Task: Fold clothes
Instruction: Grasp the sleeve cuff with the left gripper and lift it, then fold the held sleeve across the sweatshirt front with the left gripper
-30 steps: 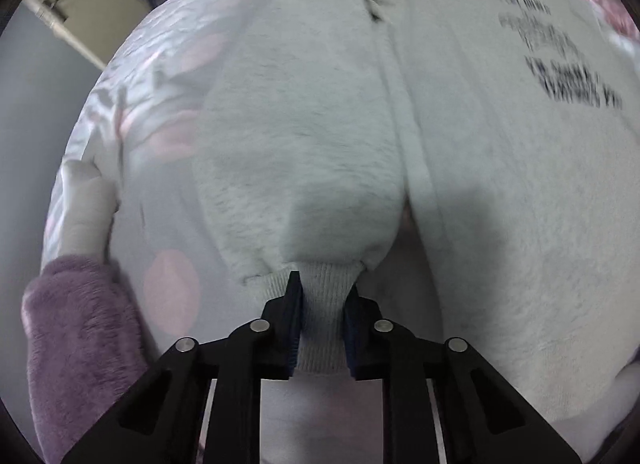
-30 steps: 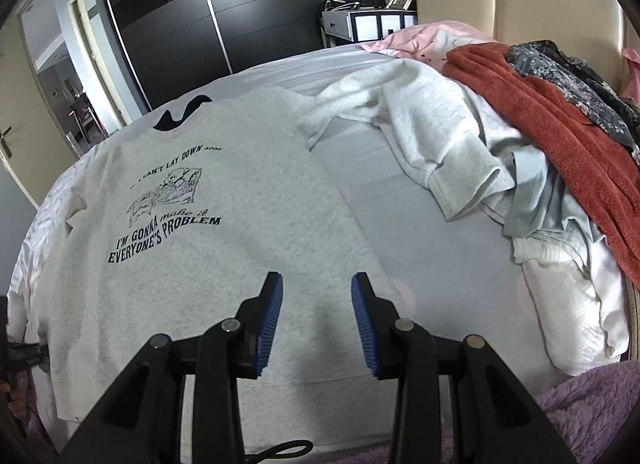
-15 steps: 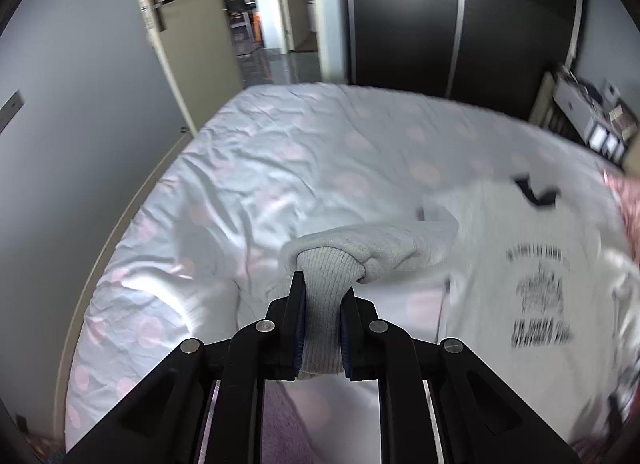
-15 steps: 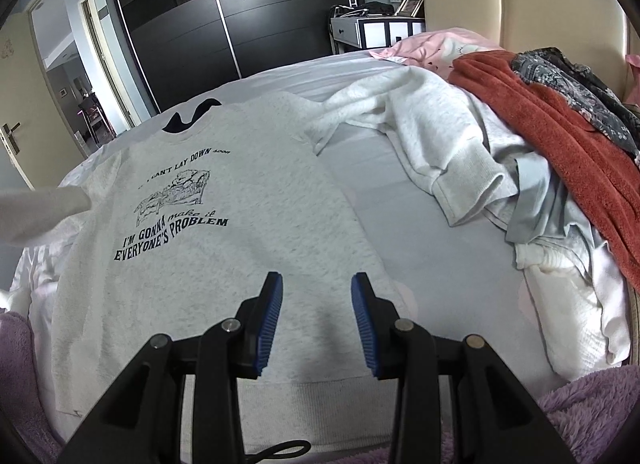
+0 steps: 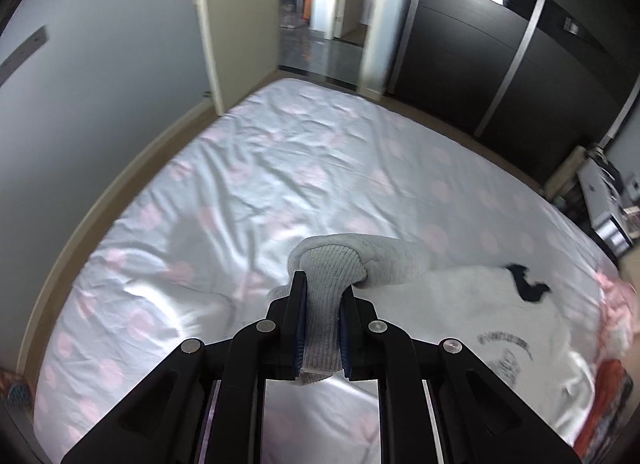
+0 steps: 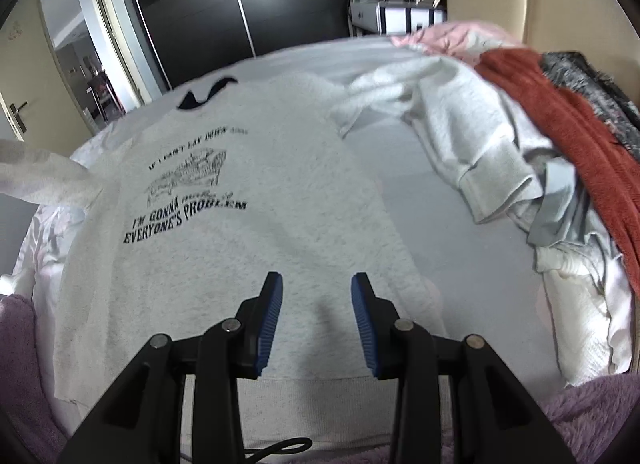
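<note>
black hand-held gripper, blue ribbed pads — silver screws, purple fleece sleeve

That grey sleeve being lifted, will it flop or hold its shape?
Probably floppy: the sleeve sags from its cuff, pinched by the left fingers. Likely light and grippy, since its fleecy knit hangs without slipping.

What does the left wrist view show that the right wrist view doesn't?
Only the left wrist view shows the left gripper shut on the sweatshirt's ribbed cuff, lifted over the spotted sheet.

Only the right wrist view shows the open right gripper above the hem, the readable print and the pile of clothes.

Both show the grey sweatshirt, its dark collar and the raised sleeve.
</note>
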